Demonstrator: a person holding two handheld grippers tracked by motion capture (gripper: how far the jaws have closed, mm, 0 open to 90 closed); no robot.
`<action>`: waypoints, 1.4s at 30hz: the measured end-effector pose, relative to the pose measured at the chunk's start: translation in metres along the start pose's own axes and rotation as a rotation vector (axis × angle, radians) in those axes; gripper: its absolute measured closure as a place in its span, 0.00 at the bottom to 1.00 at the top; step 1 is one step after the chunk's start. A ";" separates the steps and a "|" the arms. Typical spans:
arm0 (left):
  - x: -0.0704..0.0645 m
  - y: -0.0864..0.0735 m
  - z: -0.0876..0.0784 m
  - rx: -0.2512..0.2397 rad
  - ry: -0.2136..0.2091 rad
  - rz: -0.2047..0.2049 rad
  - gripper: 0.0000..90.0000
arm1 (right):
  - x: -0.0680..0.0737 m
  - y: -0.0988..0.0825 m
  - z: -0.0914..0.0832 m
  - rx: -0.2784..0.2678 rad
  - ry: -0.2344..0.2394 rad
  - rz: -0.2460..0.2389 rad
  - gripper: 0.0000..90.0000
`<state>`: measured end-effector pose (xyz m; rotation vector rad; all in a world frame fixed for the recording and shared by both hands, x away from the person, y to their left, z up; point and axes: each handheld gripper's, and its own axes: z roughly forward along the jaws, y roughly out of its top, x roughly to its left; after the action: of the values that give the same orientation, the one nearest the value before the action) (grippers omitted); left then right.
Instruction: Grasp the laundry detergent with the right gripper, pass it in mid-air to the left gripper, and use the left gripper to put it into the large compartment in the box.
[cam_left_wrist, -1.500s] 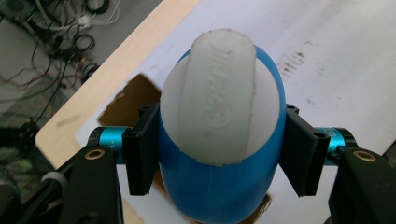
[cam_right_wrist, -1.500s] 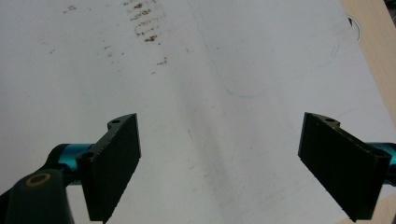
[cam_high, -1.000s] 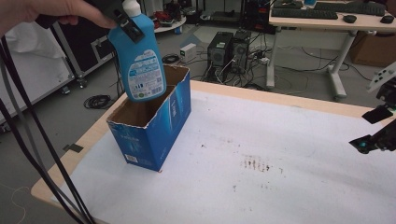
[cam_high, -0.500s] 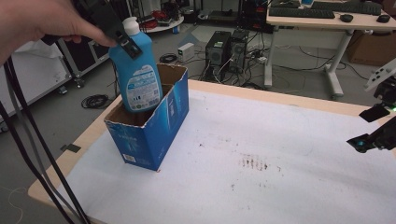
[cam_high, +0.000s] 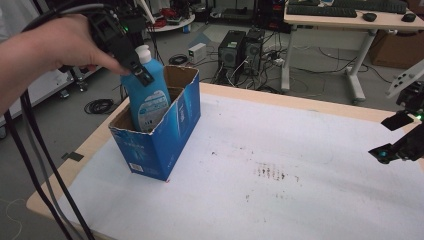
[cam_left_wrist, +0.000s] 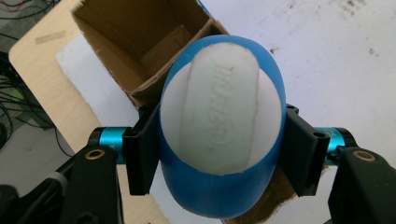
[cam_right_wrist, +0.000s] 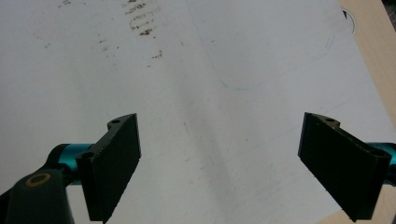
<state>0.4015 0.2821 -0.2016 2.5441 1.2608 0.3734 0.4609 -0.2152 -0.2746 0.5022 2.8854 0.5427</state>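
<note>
bottle (cam_high: 149, 97): blue, white cap | box (cam_high: 170, 132): blue, brown inside

Embossed lettering on the bottle's white cap (cam_left_wrist: 220, 108), perhaps a brand, unreadable

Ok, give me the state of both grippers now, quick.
Left gripper: shut on the blue bottle, partly inside the blue box.
Right gripper: open, holding nothing, over the table.
</note>
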 end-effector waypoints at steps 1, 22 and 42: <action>0.000 -0.001 0.004 0.008 -0.002 0.000 0.42 | 0.001 0.000 0.000 0.003 0.000 0.003 0.14; -0.007 -0.011 0.058 0.094 -0.019 0.035 0.42 | 0.001 -0.004 0.004 0.011 0.003 0.007 0.14; -0.006 -0.014 0.074 0.113 -0.041 0.029 0.42 | 0.000 -0.007 0.005 0.018 0.001 0.017 0.14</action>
<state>0.4138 0.2756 -0.2761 2.6526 1.2651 0.2617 0.4596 -0.2202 -0.2816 0.5293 2.8921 0.5200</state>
